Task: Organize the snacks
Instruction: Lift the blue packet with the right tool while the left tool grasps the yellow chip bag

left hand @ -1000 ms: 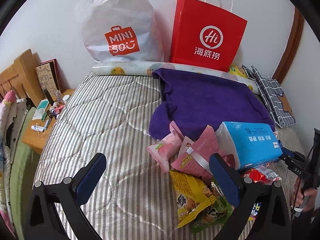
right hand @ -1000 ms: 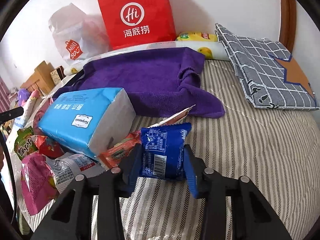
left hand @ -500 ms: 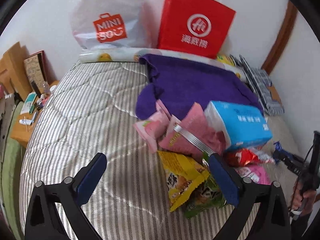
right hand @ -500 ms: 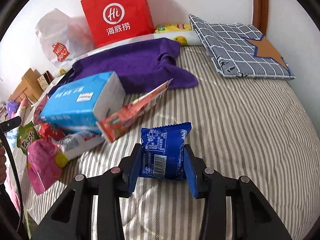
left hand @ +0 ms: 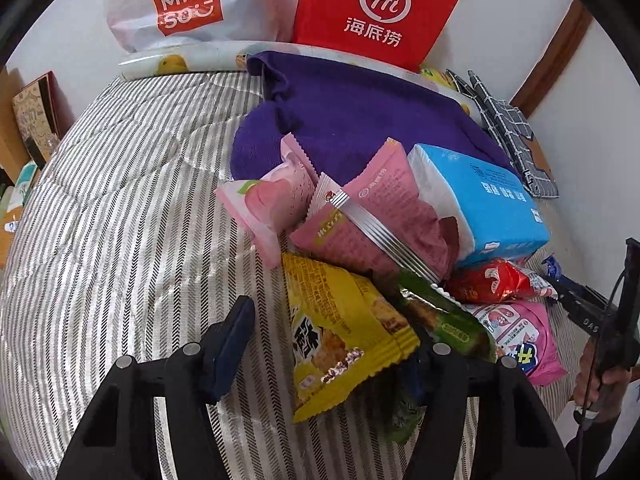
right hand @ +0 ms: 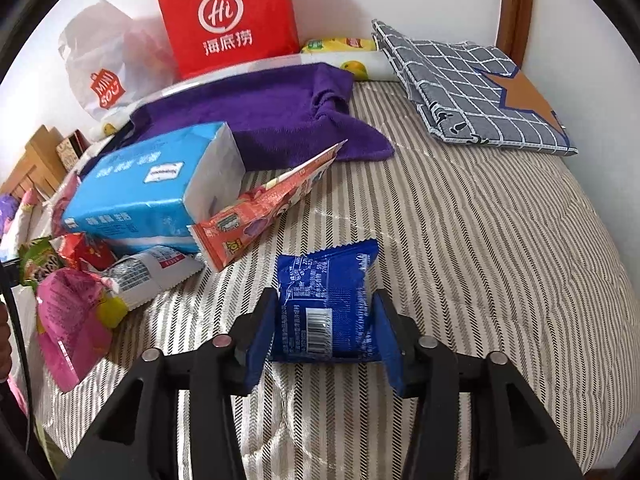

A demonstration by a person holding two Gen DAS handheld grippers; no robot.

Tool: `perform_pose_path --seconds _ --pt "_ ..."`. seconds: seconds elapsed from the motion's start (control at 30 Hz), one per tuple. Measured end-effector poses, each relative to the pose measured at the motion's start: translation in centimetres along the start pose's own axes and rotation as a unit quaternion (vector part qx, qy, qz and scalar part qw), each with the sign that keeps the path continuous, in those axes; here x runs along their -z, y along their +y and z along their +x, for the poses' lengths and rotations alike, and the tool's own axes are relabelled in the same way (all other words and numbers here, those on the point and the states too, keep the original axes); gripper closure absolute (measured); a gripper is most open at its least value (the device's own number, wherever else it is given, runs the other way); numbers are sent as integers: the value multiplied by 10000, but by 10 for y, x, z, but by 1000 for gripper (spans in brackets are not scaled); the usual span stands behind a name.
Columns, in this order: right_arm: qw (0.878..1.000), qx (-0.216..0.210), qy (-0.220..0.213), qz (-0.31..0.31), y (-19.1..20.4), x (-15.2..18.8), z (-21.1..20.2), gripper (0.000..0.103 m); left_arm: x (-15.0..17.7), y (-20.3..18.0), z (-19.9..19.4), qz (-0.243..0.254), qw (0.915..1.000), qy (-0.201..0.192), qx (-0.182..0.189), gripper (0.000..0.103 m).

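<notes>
Since a second ago the left claw (left hand: 332,344) has been sinking toward the snack heap, its jaws drawing in from wide apart, while the right claw (right hand: 324,332) has been carrying the blue packet (right hand: 326,304) sideways, clear of the pile and out over bare striped bedding.

The bed (right hand: 500,248) is carrying everything, its grey-and-white striped quilt filling both views. A purple towel (left hand: 360,112) is lying across the far part, with a red paper bag (left hand: 376,12) and a white plastic bag (left hand: 180,4) standing against the wall behind it, and a folded checked cloth (right hand: 472,88) is resting off to the right side. A blue tissue pack (left hand: 492,200) is sitting on the near edge of the towel, leaning on the snacks.

The heap is lying beside that pack: a large pink bag (left hand: 380,216), a peach-printed packet (left hand: 264,204), a yellow packet (left hand: 340,328), a green packet (left hand: 444,316), a red packet (left hand: 496,280) and a small pink packet (left hand: 520,336).

The left claw's jaws are closing with the yellow packet and the green one between them; the pads are not pressing on either. The right claw's jaws are opening, the blue packet lying between the pads, its lower end near the quilt.
</notes>
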State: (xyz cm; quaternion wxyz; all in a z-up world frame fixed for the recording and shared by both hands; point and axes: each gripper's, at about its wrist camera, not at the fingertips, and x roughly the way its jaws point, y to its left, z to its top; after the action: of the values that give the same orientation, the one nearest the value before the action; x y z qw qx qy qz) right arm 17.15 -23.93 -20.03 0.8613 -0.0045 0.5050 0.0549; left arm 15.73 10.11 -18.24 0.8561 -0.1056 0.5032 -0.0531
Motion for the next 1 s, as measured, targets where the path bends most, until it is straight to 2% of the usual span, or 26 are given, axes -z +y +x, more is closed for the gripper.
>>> perform_pose_path --seconds 0.03,0.07,0.17,0.4,0.7,1.0 --pt "10000 61 -30 -45 2 0 1 54 0 0 0 22 10000 -11 74 55" --pt "9999 92 -43 -68 3 0 1 55 -1 0 0 23 9997 47 232 66" --pt "9999 106 -60 -76 5 0 -1 61 0 2 -6 0 9996 -2 276 68" --pt "9999 -16 -127 33 7 0 -16 61 4 11 -28 -86 9995 -167 235 68" --pt "9989 -93 -418 168 13 2 -51 61 7 22 -64 -207 9983 -524 115 68" --pt "9974 -169 -657 230 17 1 -80 61 7 11 -94 -191 9964 -805 180 68"
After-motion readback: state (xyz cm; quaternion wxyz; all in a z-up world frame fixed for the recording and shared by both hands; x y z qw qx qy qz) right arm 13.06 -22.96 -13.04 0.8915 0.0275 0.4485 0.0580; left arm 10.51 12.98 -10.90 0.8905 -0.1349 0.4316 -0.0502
